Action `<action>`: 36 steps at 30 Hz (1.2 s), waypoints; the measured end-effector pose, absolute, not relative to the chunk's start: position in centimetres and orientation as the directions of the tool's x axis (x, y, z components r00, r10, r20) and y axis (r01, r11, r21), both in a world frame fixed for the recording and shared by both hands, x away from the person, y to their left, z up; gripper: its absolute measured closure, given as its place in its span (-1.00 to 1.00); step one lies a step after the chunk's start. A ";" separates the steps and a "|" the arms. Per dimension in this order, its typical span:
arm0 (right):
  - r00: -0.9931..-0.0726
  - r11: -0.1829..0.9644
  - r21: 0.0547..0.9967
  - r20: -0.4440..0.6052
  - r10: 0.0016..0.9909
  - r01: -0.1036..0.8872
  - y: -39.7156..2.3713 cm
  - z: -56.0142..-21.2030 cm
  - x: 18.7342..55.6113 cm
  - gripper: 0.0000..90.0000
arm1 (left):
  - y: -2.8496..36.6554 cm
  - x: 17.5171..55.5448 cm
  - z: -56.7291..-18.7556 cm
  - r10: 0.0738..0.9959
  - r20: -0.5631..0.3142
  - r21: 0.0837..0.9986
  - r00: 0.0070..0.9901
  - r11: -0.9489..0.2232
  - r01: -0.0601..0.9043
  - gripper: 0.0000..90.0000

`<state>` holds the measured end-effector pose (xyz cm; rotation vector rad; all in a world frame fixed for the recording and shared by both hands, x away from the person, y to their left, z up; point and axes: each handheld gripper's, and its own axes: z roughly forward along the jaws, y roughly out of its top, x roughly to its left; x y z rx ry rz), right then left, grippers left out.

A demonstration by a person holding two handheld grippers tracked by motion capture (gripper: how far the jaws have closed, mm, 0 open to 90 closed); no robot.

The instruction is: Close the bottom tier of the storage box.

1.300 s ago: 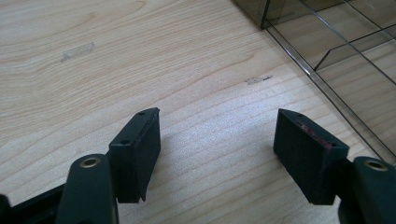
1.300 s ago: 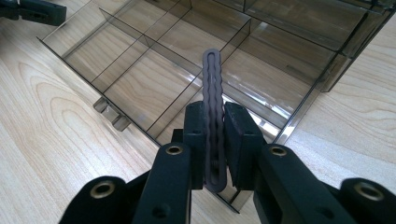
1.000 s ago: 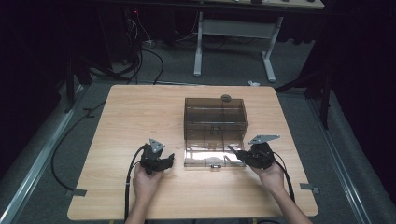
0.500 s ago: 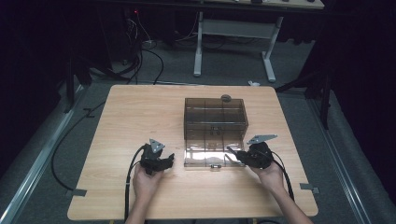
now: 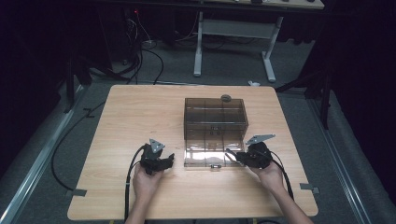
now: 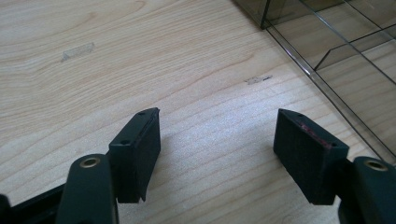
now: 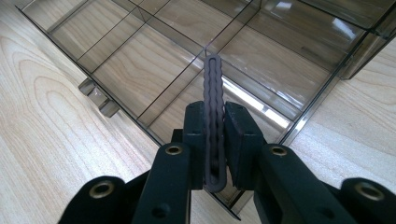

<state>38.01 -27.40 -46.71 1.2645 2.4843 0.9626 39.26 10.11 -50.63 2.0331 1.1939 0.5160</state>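
Evidently mid-placement: wooden table (image 5: 140,121) underneath, bare grain between the left gripper (image 6: 217,154) jaws, spread wide and grasping nothing, parked just left of the box. Clear compartment box (image 5: 215,135) opened flat, smoky lid hinged back beyond, tray half (image 7: 154,60) lying directly ahead of and below the right gripper (image 7: 215,140). Clenched there on a thin dark wavy strip (image 7: 214,93), probably a hair clip or similar, standing on edge and jutting forward past the fingertips, its tip over a divider between cells. Latch tab (image 7: 98,100) off to the left of those pads on the tray's near wall. Judged step: carrying the strip over a cell for release. Next move likely calls for lowering the tip off the divider into one compartment, then easing the pads apart without snagging the thin wall.
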 end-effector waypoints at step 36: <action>-0.451 0.235 0.724 0.116 0.885 0.648 -31.8 -46.5 35.5 0.57 | 10.1 39.2 -50.6 0.871 -0.015 0.745 0.491 -0.318 0.586 -0.28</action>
